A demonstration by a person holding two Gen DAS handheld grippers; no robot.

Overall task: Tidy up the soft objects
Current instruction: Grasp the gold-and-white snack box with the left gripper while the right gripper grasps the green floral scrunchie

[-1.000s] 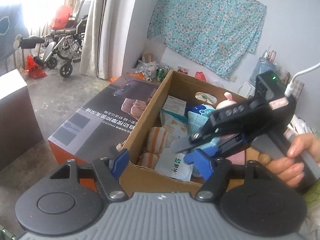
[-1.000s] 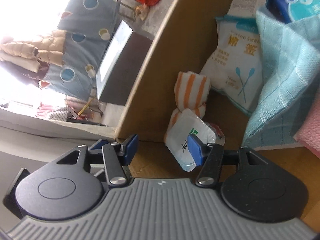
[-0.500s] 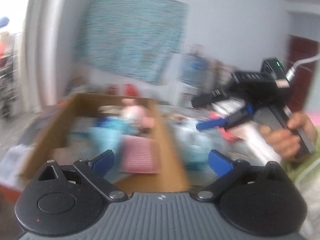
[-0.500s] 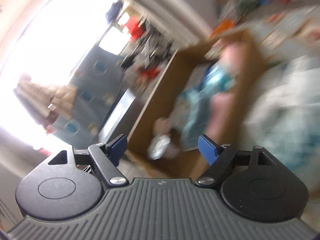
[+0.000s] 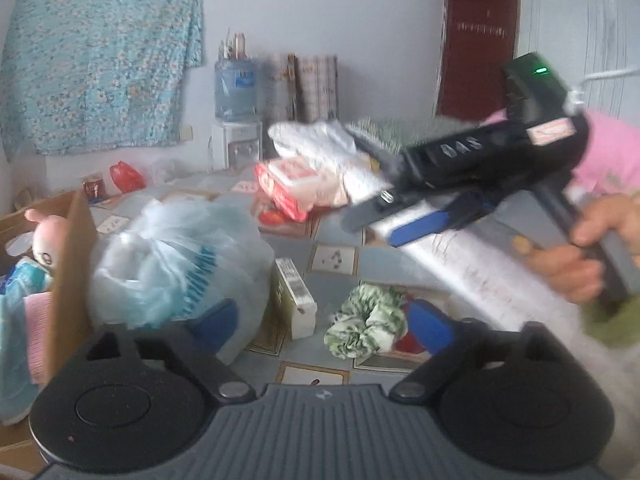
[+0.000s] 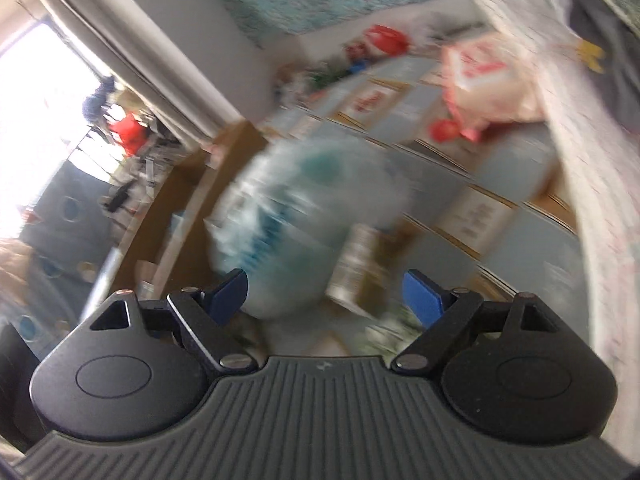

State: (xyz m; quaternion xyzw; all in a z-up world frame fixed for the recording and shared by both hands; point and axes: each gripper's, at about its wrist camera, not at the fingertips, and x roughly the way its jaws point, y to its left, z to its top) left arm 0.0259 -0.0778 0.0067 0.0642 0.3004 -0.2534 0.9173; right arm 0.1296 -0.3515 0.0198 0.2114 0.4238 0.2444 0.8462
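The cardboard box point(image 5: 70, 264) sits at the left edge of the bed point(image 5: 336, 236) — it already has soft things in it, like a pink doll point(image 5: 46, 236) and a pink cloth point(image 5: 38, 336). Right beside it is a big puffy plastic bag point(image 5: 176, 264) with something blue and white inside. Then comes a small carton point(image 5: 294, 298), and near it a little green scrunchie point(image 5: 366, 322).

My left claw point(image 5: 320, 320) is closing a bit, with nothing between its pads. My right claw point(image 6: 326, 292) is opening and holds nothing too.

I think the scrunchie is next — it is soft and close. I should slow down, since the view is blurry, come down over it with the pads wide apart, and pinch its puffy middle, not the carton.
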